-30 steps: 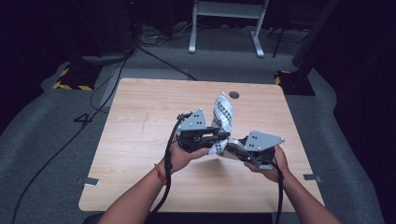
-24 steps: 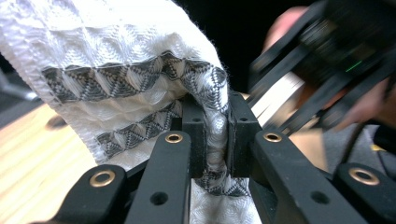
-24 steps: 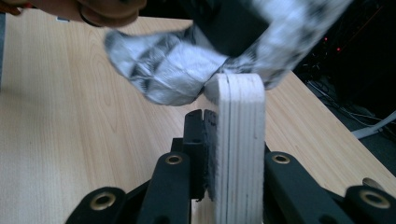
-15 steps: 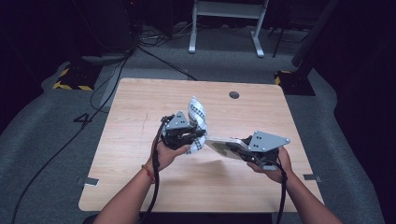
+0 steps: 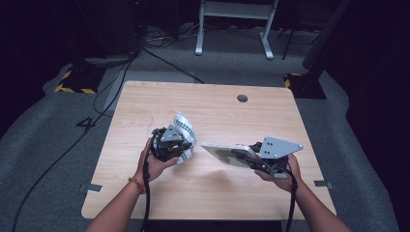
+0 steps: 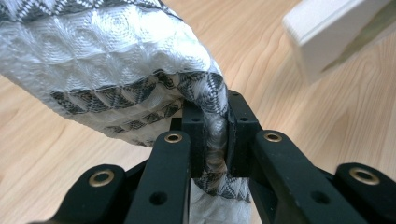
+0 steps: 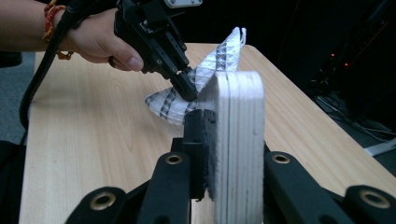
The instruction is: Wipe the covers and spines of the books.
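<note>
- Holding two things apart over the table [image 5: 145, 193]: left gripper [image 5: 173, 145] clamped on a patterned cloth [image 5: 184, 130], right gripper [image 5: 244, 157] clamped on a flat white board [image 5: 222, 152].
- Cloth sits left of centre on the wooden top, about 9 o'clock from the board; a clear gap between them in the high view.
- Left gripper view: jaws pinch a bunched fold of the cloth [image 6: 116, 60]; the rest bulges out to 11 o'clock, board corner [image 6: 336, 28] at 1 o'clock.
- Right gripper view: board [image 7: 238, 140] stands on edge between the jaws, which grip its faces; left gripper [image 7: 184, 88] and cloth [image 7: 215, 65] just beyond at 12 o'clock.
- Step, as judged: wiping or cleaning the board, cloth currently off it.
- Next move likely calls for bringing the cloth to a board face while the right hand [image 5: 283, 174] keeps it steady.
- Cloth: soft, woven, white with grey-black triangle bands, crumpled.
- Board: rigid, layered plywood-like edge, rounded corner, white faces with a dark mark on top.
- Table: light wood grain, smooth.
</note>
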Available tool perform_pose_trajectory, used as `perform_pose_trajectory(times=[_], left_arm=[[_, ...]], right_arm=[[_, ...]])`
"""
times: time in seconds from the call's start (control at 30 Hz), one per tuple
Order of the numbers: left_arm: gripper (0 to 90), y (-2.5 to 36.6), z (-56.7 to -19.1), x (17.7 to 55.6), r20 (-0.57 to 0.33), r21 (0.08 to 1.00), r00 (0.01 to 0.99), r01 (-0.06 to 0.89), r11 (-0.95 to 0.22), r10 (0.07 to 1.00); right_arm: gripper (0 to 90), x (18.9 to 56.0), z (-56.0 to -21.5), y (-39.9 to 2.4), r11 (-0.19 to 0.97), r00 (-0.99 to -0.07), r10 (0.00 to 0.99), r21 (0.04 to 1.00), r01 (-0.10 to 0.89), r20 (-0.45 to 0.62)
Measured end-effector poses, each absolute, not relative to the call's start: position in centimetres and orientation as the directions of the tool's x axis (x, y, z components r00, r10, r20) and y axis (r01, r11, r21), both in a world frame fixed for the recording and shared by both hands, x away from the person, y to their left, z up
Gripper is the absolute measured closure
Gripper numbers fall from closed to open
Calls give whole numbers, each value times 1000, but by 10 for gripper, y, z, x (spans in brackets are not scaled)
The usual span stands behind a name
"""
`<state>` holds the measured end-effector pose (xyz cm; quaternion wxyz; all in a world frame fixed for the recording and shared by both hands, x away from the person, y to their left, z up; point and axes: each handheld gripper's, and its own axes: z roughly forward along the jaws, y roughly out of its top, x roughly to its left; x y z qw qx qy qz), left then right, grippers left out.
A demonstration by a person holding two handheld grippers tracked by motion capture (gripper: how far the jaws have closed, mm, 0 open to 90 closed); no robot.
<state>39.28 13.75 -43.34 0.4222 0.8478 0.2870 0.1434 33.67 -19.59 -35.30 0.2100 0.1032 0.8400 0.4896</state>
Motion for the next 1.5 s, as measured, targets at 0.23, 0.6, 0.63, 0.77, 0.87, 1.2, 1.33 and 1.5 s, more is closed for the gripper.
perform_pose_trajectory(times=[0.23,0.6,0.63,0.77,0.87,1.2,1.33,1.5], left_arm=[[794,156,-446,376,65,755,787,364,-546,614],[766,153,-459,361,98,721,814,339,-605,573],[760,152,-459,360,100,722,813,338,-604,574],[731,152,-459,360,102,723,812,336,-604,574],[705,150,-460,360,109,724,813,329,-606,572],[586,144,-459,357,131,722,811,316,-616,570],[474,139,-458,357,143,730,801,311,-609,581],[413,135,-456,357,142,741,798,307,-597,586]], right_arm=[[784,338,-361,-193,471,-904,375,882,-6,-206],[783,345,-379,-203,400,-903,418,913,80,-104],[783,347,-380,-204,393,-902,422,915,89,-94],[783,351,-386,-209,373,-899,433,921,112,-67],[783,353,-389,-213,358,-898,438,925,127,-46],[780,359,-398,-230,302,-885,465,934,192,31],[766,364,-403,-243,279,-867,493,929,243,78],[741,371,-410,-261,261,-843,522,916,305,131]])
